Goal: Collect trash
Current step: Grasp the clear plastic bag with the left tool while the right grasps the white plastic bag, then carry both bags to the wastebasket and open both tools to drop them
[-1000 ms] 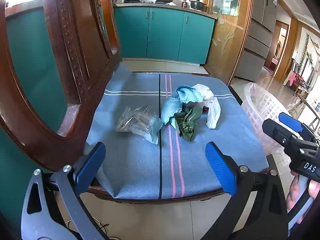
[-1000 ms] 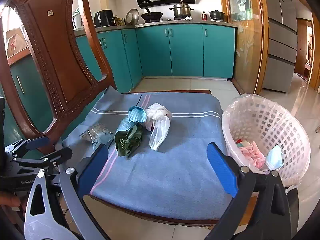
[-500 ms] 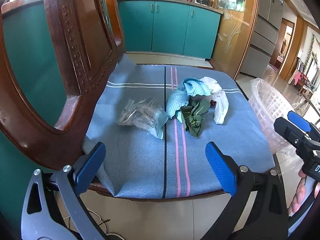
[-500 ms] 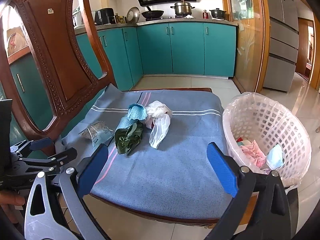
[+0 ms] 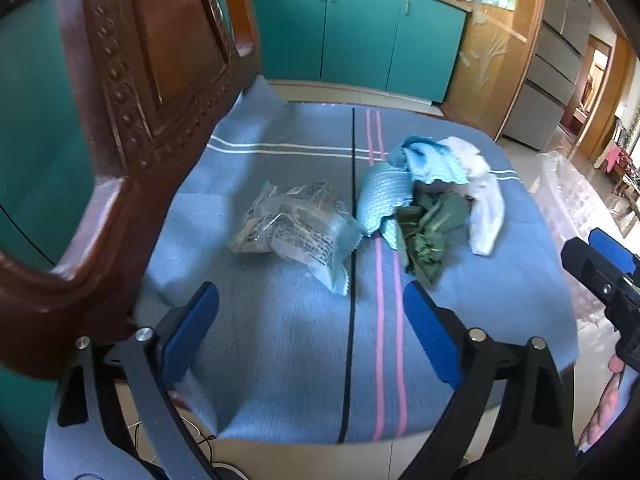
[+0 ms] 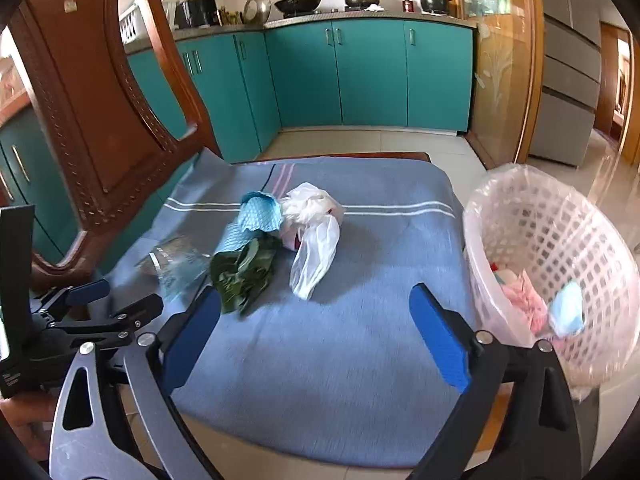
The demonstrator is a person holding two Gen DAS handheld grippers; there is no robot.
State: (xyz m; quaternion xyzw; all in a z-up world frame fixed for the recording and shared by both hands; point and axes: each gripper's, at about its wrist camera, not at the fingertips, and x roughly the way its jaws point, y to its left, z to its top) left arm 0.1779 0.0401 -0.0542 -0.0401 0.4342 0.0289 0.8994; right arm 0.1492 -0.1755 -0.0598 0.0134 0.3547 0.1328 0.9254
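Both claws (image 5: 311, 328) (image 6: 316, 336) tilted down, agape

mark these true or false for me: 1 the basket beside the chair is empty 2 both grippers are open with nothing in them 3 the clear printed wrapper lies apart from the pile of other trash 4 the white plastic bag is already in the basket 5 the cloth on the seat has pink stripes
1. False. The basket already holds pink and light blue scraps.
2. True. The left gripper and the right gripper both stand open over the blue cloth, nothing between the fingers.
3. True. The clear wrapper lies on its own, to the left of the pile in the left wrist view.
4. False. The white plastic bag lies on the seat beside the green wrapper.
5. True. Two pink stripes run along the cloth.
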